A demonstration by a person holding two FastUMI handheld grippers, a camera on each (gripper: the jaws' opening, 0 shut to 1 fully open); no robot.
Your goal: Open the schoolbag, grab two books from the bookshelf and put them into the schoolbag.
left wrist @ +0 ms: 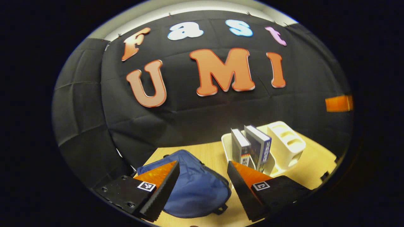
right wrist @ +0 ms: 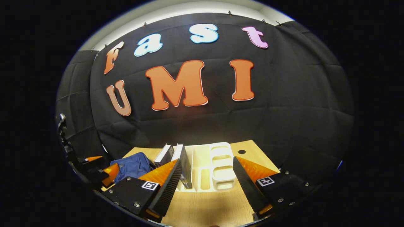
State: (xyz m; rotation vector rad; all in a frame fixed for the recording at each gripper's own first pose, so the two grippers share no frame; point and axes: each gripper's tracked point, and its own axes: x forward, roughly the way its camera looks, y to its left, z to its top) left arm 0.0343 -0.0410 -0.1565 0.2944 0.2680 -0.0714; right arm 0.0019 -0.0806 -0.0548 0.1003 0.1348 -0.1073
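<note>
A blue schoolbag lies closed on the wooden table, just ahead of my left gripper, which hangs open above it with nothing held. Two books stand upright in a white bookshelf rack to the bag's right. In the right gripper view the same two books stand at the left end of the rack, and the schoolbag lies farther left. My right gripper is open in front of the rack, holding nothing. The left gripper shows at the far left.
The wooden table stretches in front of the rack. A small dark hole sits in the tabletop behind the rack. The rack's right part has several empty slots. Black cloth walls close the booth behind the table.
</note>
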